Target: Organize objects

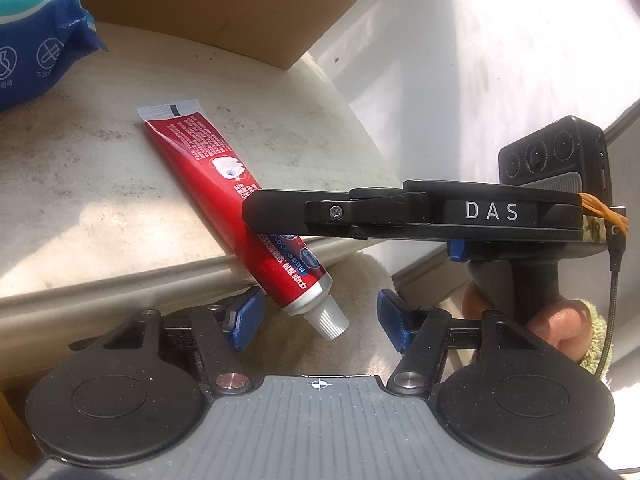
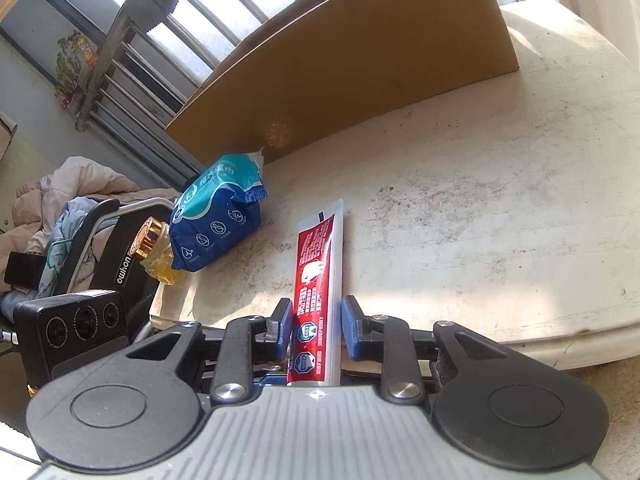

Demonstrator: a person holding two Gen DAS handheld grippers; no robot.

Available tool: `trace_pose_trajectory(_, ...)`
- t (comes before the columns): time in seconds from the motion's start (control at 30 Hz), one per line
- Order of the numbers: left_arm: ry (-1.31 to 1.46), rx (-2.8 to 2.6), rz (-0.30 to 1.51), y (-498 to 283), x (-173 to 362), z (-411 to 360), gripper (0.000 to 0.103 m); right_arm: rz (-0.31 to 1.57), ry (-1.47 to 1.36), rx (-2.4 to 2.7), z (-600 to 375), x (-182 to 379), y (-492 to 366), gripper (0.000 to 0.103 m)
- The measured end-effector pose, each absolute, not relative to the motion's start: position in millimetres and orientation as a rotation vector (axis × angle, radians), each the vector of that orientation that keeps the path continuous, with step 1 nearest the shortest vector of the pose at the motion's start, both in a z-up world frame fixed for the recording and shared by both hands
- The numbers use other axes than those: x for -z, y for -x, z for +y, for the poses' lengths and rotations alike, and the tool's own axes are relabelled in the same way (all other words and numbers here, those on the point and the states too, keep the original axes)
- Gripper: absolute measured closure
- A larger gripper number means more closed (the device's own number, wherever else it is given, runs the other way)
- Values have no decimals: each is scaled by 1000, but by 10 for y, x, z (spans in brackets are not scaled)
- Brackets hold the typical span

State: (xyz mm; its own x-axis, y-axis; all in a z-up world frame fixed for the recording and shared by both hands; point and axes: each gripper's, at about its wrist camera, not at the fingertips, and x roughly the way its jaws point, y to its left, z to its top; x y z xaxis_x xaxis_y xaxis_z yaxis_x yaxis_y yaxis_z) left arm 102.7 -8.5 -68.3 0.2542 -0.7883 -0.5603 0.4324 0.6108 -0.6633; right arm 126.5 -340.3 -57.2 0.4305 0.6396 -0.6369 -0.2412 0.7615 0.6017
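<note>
The toothpaste tube (image 2: 318, 280) is red with white print and a white cap. The wipes pack (image 2: 216, 220) is blue and teal. The cardboard box (image 2: 360, 72) is plain brown, the table (image 2: 500, 208) mottled cream.

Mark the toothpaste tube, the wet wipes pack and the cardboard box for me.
toothpaste tube (image 2: 316, 264), right wrist view, red printed body.
wet wipes pack (image 2: 216, 216), right wrist view, blue front face.
cardboard box (image 2: 360, 80), right wrist view, near side wall.

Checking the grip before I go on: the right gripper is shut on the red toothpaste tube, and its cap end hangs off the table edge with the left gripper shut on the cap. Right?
Not quite: in the left wrist view the left gripper is open around the cap, not shut on it. The rest holds: the right gripper is shut on the red toothpaste tube.
</note>
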Motion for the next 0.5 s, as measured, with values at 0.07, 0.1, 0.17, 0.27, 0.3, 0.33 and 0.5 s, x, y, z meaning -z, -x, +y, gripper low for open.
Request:
trace_pose_trajectory(0.07,434,855,1023,-1097,734,-115,43,984,-476,-575,-3417,583,-1247,75)
trace_pose_trajectory(0.1,441,847,1029,-1134,765,-129,46,987,-485,-577,-3426,589,-1241,75)
trace_pose_trajectory(0.17,454,835,1039,-1141,769,-100,49,993,-501,-583,-3439,601,-1231,75)
trace_pose_trajectory(0.27,472,823,1047,-1219,787,-130,56,1004,-530,-589,-3461,622,-1220,76)
trace_pose_trajectory(0.3,481,825,1054,-1253,795,-151,59,1010,-543,-590,-3467,630,-1212,76)
trace_pose_trajectory(0.33,485,823,1056,-1252,790,-145,60,1013,-554,-591,-3475,638,-1206,76)
trace_pose_trajectory(0.5,490,822,1067,-1237,806,-139,68,1041,-644,-595,-3540,729,-1174,76)
